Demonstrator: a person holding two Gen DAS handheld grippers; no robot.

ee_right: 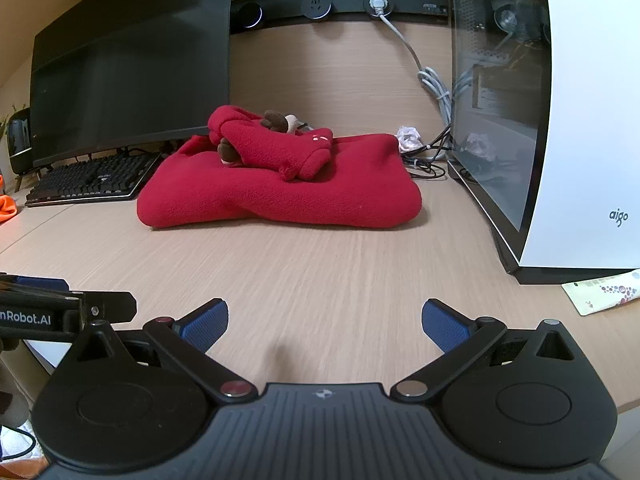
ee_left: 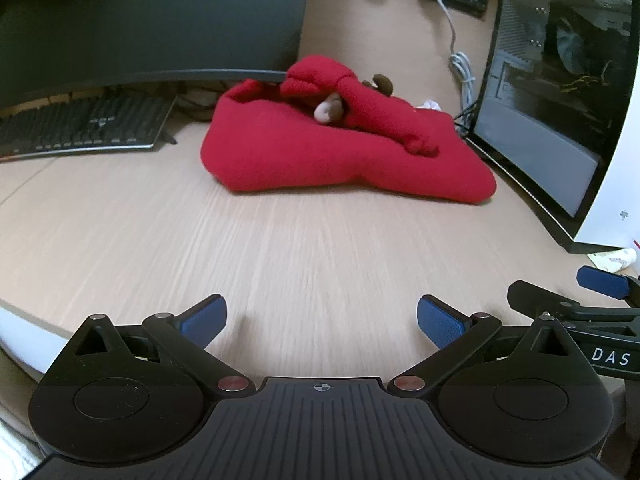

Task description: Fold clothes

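Left gripper: jaws spread wide, blue pads holding nothing, positioned low over the near edge of the wooden desk. Right gripper: same condition — jaws released, nothing between the pads, also at the near edge. The two grippers sit side by side; each appears at the margin of the other's view.

Red garment: lies on the desk well beyond both grippers, toward the back. It forms a thick folded bundle with a rolled sleeve-like section laid across its top. Brown and beige plush details protrude at the upper fold.

Surroundings:
- Monitor: dark, behind and to the left of the garment.
- Keyboard: black, under the monitor, just left of the garment.
- Computer case: white with a glass side panel, to the right of the garment.
- Grey cable: runs from a socket on the back strip down beside the case.
- Crumpled white item: behind the garment's right end — identity cannot be determined.
- Printed packet: at the foot of the case
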